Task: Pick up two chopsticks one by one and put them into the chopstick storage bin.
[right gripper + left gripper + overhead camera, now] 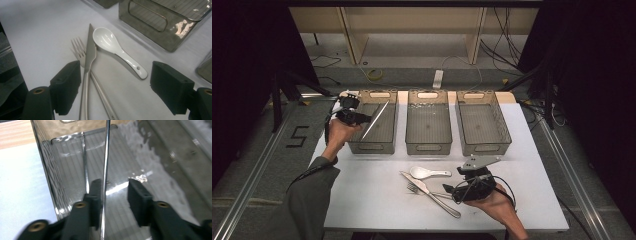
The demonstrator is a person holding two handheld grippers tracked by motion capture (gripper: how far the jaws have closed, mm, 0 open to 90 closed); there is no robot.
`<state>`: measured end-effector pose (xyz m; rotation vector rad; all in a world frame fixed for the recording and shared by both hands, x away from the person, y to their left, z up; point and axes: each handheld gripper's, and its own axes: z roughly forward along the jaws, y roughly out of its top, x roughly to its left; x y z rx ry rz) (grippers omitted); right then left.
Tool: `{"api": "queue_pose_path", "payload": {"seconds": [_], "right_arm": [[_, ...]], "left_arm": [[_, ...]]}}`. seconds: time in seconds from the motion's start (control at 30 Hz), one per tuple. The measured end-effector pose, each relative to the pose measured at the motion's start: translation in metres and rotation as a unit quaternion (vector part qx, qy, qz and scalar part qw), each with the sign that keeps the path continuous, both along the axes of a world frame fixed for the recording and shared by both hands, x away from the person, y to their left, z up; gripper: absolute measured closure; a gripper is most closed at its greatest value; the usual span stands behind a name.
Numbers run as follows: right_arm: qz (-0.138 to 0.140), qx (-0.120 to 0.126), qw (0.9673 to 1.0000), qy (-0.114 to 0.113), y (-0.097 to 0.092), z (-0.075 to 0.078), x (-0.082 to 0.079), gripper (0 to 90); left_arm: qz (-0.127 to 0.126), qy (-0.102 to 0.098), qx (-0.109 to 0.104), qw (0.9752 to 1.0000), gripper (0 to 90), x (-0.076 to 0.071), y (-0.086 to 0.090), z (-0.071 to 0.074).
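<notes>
The thin silver metal rod (pixel 106 157), a chopstick by the look of it, leans inside the left-hand smoky translucent plastic bin (pixel 373 145), its upper end resting on the rim. Your left gripper (pixel 113 192) stands released around it: one pad is just beside the shaft, the other well apart. The drop-off looks finished, so draw that hand clear. Your right gripper (pixel 115 87) hangs wide open over the counter (pixel 377 200), above the steel knife (pixel 88 62), steel fork (pixel 77 47) and white ceramic spoon (pixel 112 46); lower onto one piece next.
</notes>
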<state>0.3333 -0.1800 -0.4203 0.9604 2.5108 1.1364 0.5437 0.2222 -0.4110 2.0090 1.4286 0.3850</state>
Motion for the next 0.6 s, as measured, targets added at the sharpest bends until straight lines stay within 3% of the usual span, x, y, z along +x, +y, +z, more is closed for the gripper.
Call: {"api": "queue_pose_path", "payload": {"seconds": [0.1, 0.13, 0.23, 0.3, 0.33, 0.37, 0.47, 0.6], "right_arm": [[-0.001, 0.001, 1.0000, -0.001, 0.000, 0.000, 0.000, 25.7], [-0.001, 0.001, 1.0000, -0.002, -0.001, 0.001, 0.000, 25.7], [-0.002, 0.003, 1.0000, -0.003, -0.002, 0.003, 0.001, 25.7], [-0.003, 0.003, 1.0000, -0.004, -0.002, 0.004, 0.003, 25.7], [0.001, -0.002, 1.0000, -0.005, -0.003, 0.004, 0.005, 25.6], [0.001, -0.002, 1.0000, -0.005, -0.003, 0.004, 0.005, 25.6], [0.002, -0.005, 1.0000, -0.004, -0.003, 0.005, 0.009, 25.5], [0.001, -0.007, 1.0000, -0.005, -0.004, 0.007, 0.016, 25.6]], "left_arm": [[-0.001, -0.001, -0.028, 0.9996, 55.4, -0.008, 0.003, 0.006], [-0.008, -0.001, -0.033, 0.9994, 48.1, -0.012, 0.003, 0.008], [-0.024, -0.018, -0.038, 0.9988, 41.9, -0.027, 0.003, 0.014], [-0.032, -0.030, -0.058, 0.9973, 38.0, -0.039, 0.004, 0.018], [-0.039, -0.044, -0.079, 0.9952, 33.7, -0.052, 0.004, 0.021], [-0.039, -0.044, -0.079, 0.9952, 32.2, -0.052, 0.004, 0.021], [-0.053, -0.075, -0.109, 0.9897, 29.2, -0.075, 0.000, 0.024], [-0.069, -0.119, -0.120, 0.9832, 29.1, -0.101, -0.006, 0.022]]}}
